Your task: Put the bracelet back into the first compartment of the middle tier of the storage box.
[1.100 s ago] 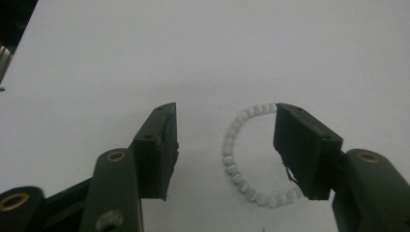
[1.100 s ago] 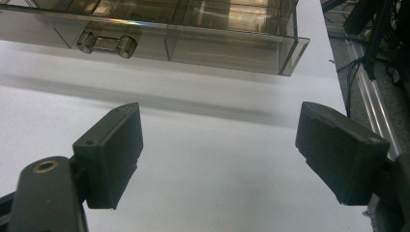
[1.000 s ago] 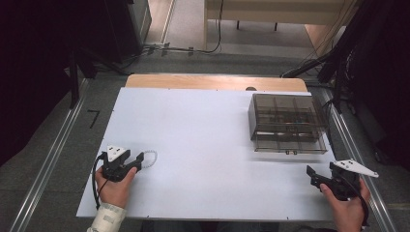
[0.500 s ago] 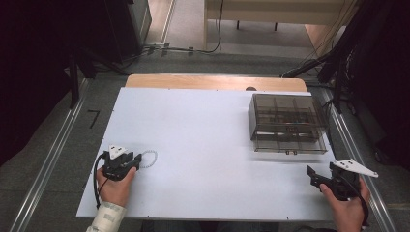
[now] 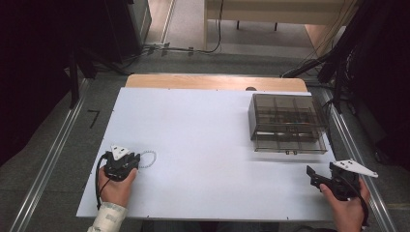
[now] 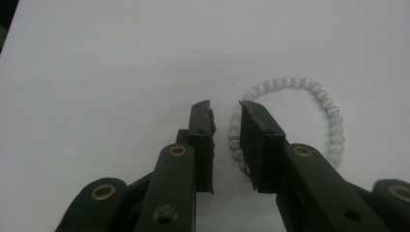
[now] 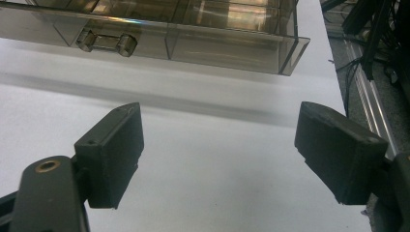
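Observation:
A bracelet of pale white beads (image 6: 329,106) lies flat on the white tabletop, near the front left in the high view (image 5: 150,158). My left gripper (image 6: 225,108) rests low over its near side. Its jaws have just been closing and stand a narrow gap apart, with one strand of beads between them. The right jaw sits against the beads, and a slit remains on the left jaw's side. In the high view a hand holds this gripper (image 5: 139,162). At the front right, my right gripper (image 7: 217,140) is wide open above bare table with nothing in it, held near the edge (image 5: 313,176).
A smoky transparent compartment box (image 5: 287,123) with a front latch (image 7: 104,41) stands at the right back of the white tabletop (image 5: 193,130). Its front wall (image 7: 193,43) is just beyond my right gripper. Metal rails, cables and dark equipment surround the table.
The left gripper's jaws have narrowed around the near strand of the bracelet. Both hands and the box have stayed in place.

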A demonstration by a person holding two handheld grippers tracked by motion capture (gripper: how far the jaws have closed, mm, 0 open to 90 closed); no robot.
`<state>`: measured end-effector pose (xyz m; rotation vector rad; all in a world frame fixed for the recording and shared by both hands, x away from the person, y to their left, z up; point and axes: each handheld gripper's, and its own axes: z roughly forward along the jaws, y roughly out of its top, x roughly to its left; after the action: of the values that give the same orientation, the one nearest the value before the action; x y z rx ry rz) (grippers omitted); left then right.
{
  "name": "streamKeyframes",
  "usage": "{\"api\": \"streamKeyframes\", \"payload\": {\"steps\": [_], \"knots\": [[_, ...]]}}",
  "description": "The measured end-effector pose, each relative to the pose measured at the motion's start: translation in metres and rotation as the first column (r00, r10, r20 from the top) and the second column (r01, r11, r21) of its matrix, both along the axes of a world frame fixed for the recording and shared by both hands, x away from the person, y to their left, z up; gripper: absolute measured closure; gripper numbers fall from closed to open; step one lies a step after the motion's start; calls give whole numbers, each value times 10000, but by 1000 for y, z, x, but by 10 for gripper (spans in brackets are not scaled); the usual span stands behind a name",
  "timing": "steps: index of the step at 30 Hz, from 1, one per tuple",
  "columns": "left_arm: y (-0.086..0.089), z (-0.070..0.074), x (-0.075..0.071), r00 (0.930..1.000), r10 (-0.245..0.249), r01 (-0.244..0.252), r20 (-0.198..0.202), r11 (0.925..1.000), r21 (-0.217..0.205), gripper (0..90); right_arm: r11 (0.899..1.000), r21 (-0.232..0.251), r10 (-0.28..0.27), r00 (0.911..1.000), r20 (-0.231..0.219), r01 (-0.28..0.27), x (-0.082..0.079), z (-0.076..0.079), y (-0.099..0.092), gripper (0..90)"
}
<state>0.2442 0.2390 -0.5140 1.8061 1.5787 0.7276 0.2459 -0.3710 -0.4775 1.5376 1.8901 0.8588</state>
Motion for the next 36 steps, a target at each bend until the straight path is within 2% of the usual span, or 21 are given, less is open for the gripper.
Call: {"api": "streamKeyframes", "payload": {"steps": [4, 5, 9, 12, 13, 18, 20, 32, 36], "knots": [[-5, 0, 0, 9997, -245, 244, 22, 9994, 264, 849, 10000, -8, 15, 10000, -5, -15, 0, 0, 0, 161], [-5, 0, 0, 9997, -257, 257, 14, 9992, 310, 855, 10000, -8, 14, 10000, -10, -14, 0, 0, 0, 161], [-2, -1, 0, 9996, -274, 274, 20, 9996, 4, 860, 10000, 1, 8, 10000, -16, -8, 0, 0, 1, 161], [-4, -1, -1, 9994, -333, 330, 84, 9989, 332, 860, 10000, -19, 13, 10000, -21, -13, 0, 0, 2, 161], [-4, -2, -1, 9993, -339, 334, 132, 9989, 317, 861, 10000, -16, 41, 10000, -10, -41, 0, 0, 2, 162], [0, -2, -1, 9995, -277, 280, 121, 9994, -188, 865, 10000, -21, 83, 10000, -18, -83, 1, 0, 2, 162], [0, -2, -1, 9994, -313, 313, 158, 9995, -57, 865, 10000, -7, 65, 10000, -14, -65, 1, 0, 2, 162], [2, -1, 0, 9991, -372, 382, 220, 9982, -454, 881, 10000, 45, 36, 10000, 10, -36, 1, 1, 1, 162], [1, 2, -2, 9975, -423, 465, 563, 9961, -746, 882, 10000, 44, 20, 10000, 29, -20, 0, 1, 0, 162]]}}
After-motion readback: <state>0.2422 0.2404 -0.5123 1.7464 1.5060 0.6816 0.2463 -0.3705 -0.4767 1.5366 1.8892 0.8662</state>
